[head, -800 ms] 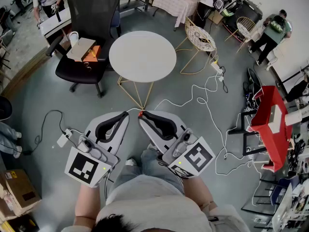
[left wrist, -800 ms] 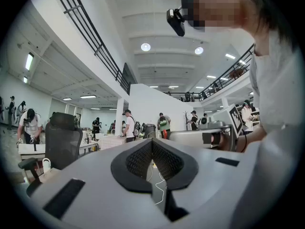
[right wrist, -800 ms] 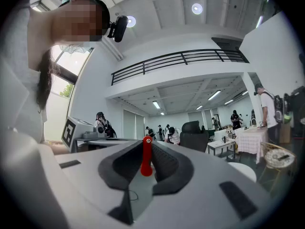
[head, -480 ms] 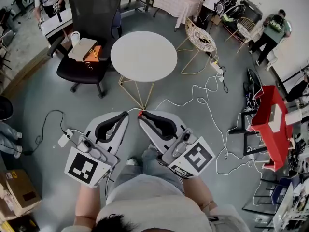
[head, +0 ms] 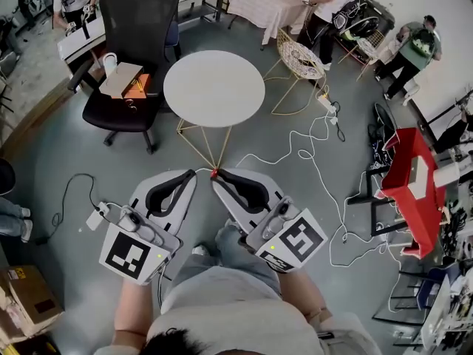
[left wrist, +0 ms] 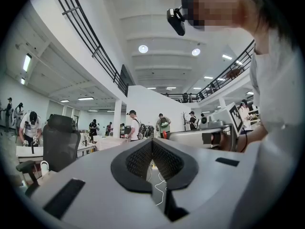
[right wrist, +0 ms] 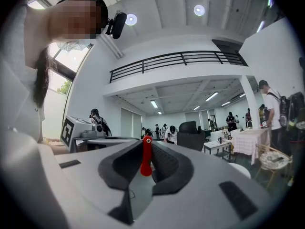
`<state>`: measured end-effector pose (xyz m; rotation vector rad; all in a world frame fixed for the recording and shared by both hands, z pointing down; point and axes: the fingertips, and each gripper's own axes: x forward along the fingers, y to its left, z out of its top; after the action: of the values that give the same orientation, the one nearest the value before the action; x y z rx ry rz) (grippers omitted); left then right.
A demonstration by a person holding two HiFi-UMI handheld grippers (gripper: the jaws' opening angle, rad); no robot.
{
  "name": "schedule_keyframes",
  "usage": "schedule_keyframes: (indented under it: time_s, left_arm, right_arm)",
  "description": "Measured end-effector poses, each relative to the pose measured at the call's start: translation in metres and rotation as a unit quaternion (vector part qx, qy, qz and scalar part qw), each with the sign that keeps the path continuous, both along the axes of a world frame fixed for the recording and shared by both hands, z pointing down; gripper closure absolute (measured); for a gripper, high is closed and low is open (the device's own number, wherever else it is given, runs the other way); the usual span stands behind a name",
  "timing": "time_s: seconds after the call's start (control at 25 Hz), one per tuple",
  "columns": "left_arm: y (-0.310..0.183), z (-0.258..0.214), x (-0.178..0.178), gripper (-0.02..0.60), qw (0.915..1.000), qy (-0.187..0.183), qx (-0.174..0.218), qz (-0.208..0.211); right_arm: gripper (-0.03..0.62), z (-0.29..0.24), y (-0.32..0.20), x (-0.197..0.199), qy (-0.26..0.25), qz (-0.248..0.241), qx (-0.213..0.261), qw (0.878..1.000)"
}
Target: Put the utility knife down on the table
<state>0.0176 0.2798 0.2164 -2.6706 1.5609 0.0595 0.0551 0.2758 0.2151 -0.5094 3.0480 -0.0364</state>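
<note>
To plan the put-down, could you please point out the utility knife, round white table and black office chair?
utility knife (right wrist: 146,157): right gripper view, middle of its red body.
round white table (head: 214,87): head view, bare centre of top.
black office chair (head: 140,24): head view, backrest.

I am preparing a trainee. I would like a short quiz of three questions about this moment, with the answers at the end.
1. Fill in: the left gripper has its jaws ___, with nothing between them.
2. Which gripper holds the red utility knife? A) the left one B) the right gripper C) neither
3. True or false: the knife is not yet on the round white table.

Key: 1 together; 2 B; 3 true.
</note>
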Motion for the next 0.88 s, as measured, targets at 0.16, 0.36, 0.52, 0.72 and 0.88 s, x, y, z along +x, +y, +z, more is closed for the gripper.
schedule_keyframes:
  time_s: [0.16, 0.36, 0.52, 0.72, 0.88]
  left_arm:
    - [-0.017, 0.005, 0.008, 0.572, 1.0, -0.002, -0.009, 0.001]
    - [-0.055, 0.007, 0.014, 0.571, 0.9999, -0.004, -0.011, -0.007]
    - [-0.096, 0.008, 0.023, 0.572, 0.9999, -0.002, -0.008, -0.012]
    - [-0.149, 0.0, 0.039, 0.572, 0.9998, -0.002, -0.004, -0.019]
    - [-0.184, -0.002, 0.049, 0.572, 0.9996, -0.004, -0.002, -0.028]
  right_arm:
    - [0.533, 0.006, -0.019, 0.008, 0.003, 0.007, -0.007, 1.0]
    - [0.533, 0.006, -0.055, 0.013, 0.003, -0.001, -0.005, 1.0]
    - [0.534, 0.006, -0.095, 0.02, 0.003, -0.009, -0.003, 1.0]
    - [0.533, -0.002, -0.15, 0.033, 0.002, -0.018, 0.0, 1.0]
    - [0.533, -0.004, -0.185, 0.044, 0.0, -0.027, 0.002, 1.0]
